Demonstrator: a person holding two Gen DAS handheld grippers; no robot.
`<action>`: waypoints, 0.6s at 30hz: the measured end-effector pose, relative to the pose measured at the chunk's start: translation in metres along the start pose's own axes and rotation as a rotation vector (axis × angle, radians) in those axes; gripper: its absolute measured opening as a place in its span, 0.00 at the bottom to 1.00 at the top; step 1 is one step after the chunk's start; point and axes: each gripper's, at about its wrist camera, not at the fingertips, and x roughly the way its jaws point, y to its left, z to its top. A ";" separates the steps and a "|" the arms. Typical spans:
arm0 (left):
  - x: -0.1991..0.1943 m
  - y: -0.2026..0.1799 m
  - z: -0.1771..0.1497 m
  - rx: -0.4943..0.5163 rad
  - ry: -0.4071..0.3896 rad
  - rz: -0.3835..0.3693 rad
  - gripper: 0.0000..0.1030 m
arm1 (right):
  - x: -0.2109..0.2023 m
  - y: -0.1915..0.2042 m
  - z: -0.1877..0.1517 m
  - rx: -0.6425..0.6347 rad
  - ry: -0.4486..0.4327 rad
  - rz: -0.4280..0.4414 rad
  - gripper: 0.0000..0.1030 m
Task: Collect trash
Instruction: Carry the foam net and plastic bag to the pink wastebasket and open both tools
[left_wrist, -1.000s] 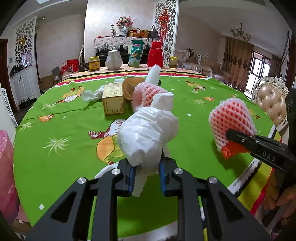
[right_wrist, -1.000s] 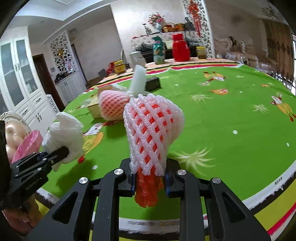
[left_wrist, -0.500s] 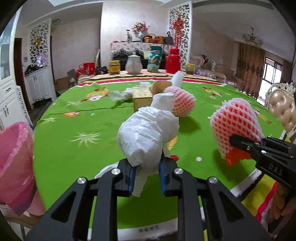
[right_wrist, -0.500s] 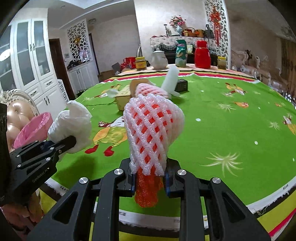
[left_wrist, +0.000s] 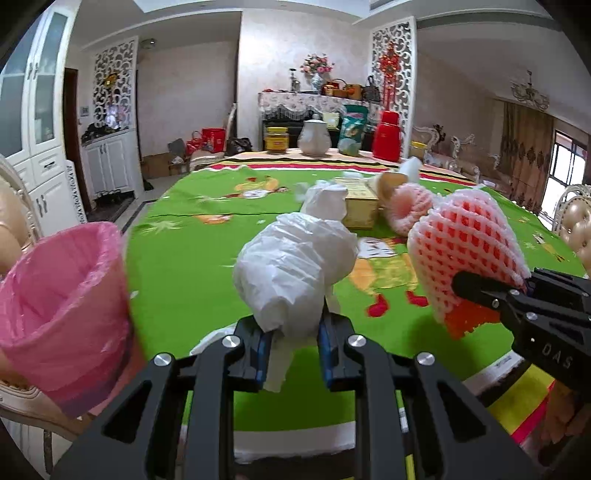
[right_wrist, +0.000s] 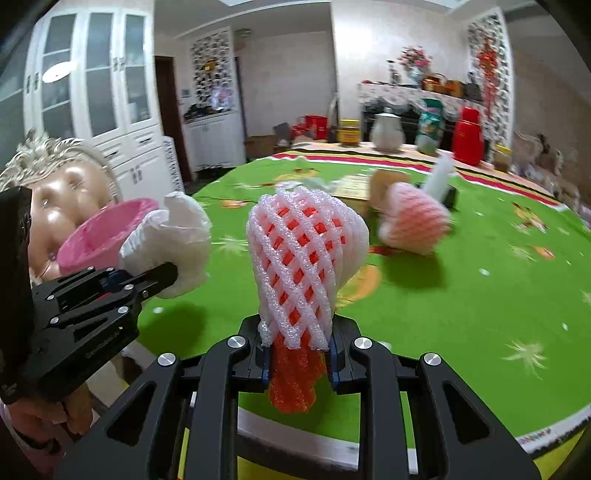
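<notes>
Left wrist view showed the carrying step under way: the left gripper had its fingers closed on a crumpled white plastic bag, held above the near edge of the worktop, with the pink-lined bin standing off that edge to the left. The right gripper had its fingers pinched on the lower end of a white foam fruit net with an orange net inside it, also raised over the green cloth. By my judgement, the next move called for swinging each load over the bin's open mouth before letting go, the bag first since it was nearer. The bag looked light, wrinkled and loosely bunched, its tail hanging down between the fingers. Further trash lay near the middle of the worktop: another foam net and a small cardboard box, touching or nearly so.
</notes>
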 end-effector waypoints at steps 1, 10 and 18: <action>-0.002 0.005 -0.001 -0.003 -0.003 0.010 0.20 | 0.001 0.006 0.002 -0.009 0.000 0.007 0.23; -0.030 0.056 -0.003 -0.010 -0.054 0.131 0.21 | 0.026 0.066 0.019 -0.113 0.018 0.107 0.23; -0.051 0.128 0.006 -0.064 -0.077 0.254 0.21 | 0.052 0.126 0.045 -0.205 0.001 0.214 0.23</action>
